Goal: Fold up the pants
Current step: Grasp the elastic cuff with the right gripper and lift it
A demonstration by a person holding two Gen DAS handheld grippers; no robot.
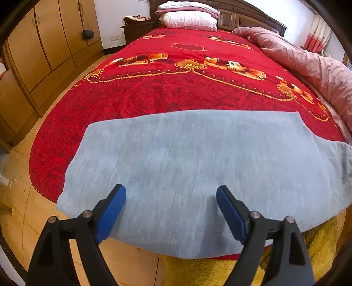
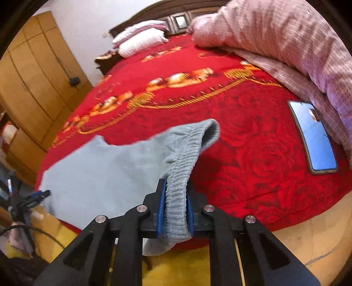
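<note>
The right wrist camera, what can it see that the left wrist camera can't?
Only the right wrist view shows the phone lying on the red blanket beside the pink quilt, and the right gripper shut on the ribbed waistband of the grey pants.

Only the left wrist view shows the left gripper open above the flat grey cloth, and a striped curtain.

Both show the pants, the red blanket, the quilt, the white pillows and the wooden wardrobe.
</note>
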